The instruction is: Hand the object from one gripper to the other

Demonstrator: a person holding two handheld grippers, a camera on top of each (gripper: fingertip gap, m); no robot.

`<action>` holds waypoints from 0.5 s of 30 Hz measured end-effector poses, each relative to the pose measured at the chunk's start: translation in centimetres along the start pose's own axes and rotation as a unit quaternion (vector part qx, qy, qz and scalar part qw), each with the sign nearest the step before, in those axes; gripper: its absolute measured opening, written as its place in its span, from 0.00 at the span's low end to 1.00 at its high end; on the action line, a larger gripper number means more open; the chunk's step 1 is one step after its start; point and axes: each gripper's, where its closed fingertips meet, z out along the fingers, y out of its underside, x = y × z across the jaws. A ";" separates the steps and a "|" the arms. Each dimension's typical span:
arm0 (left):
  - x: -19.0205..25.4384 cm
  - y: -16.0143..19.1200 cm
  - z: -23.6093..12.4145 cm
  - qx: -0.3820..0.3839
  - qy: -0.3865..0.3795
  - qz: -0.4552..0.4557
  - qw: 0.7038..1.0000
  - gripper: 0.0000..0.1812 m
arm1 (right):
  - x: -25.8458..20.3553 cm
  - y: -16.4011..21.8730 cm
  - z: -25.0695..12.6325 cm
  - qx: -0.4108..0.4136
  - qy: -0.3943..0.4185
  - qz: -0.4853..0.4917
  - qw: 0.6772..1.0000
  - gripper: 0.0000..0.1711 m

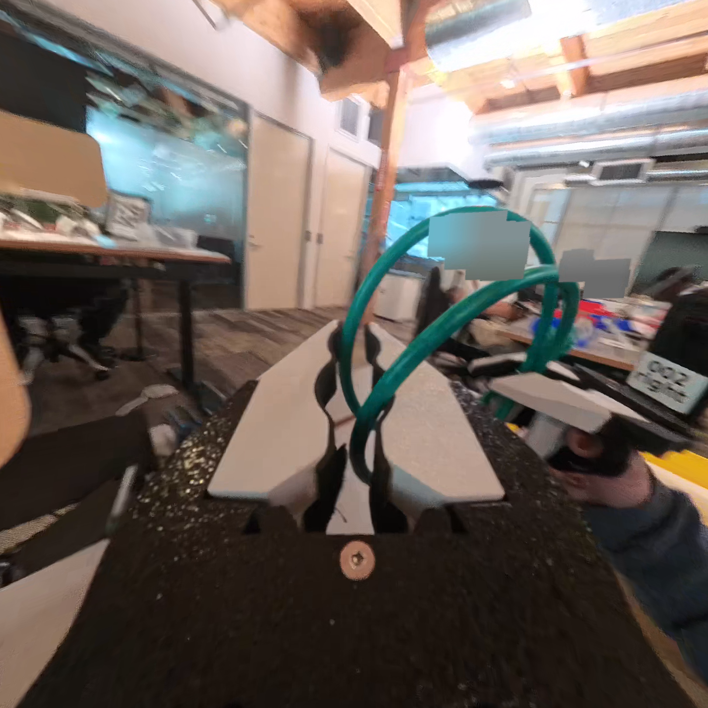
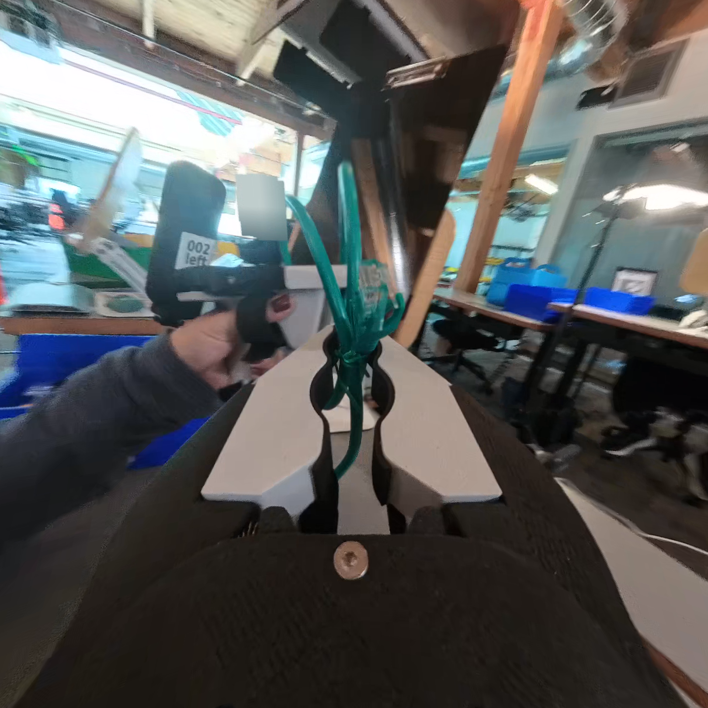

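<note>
While both pinch it, green cable coil (image 1: 452,306), left hand-held gripper (image 1: 354,337) clamped, right hand-held gripper (image 2: 352,341) clamped.

Motion blur smears both views, so the clutter on the far worktop (image 1: 115,245) in the left wrist view cannot be made out. Grey patches cover part of the cable (image 1: 402,367) loop's top. The cable's lower end drops out of sight between the left gripper's (image 1: 354,344) fingers (image 1: 291,413). In the right wrist view the right gripper's (image 2: 352,344) fingers (image 2: 276,433) hide part of the cable's tied bundle. The sleeve (image 2: 88,433) is cut off by the left edge.
</note>
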 end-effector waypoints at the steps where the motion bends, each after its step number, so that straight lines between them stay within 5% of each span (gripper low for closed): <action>1: 0.5 0.5 0.0 -0.025 0.031 -0.019 0.999 0.13 | 0.4 -0.2 0.0 -0.003 0.016 -0.014 1.000 0.06; 4: 0.9 1.2 -0.5 -0.064 0.075 -0.089 0.991 0.46 | 1.5 -0.9 -0.7 -0.019 0.064 -0.076 0.995 0.06; 7: 0.4 1.2 -1.0 -0.079 0.077 -0.161 0.981 0.61 | 2.6 -1.5 -1.6 -0.030 0.128 -0.184 0.974 0.06; 12: 3.8 0.7 -2.8 -0.110 0.258 -0.418 0.864 0.69 | 1.3 -2.7 -1.5 -0.013 0.187 -0.429 0.884 0.06; 15: 3.6 0.5 -2.5 -0.097 0.264 -0.438 0.854 0.71 | 0.0 -2.6 -0.9 -0.007 0.200 -0.521 0.829 0.06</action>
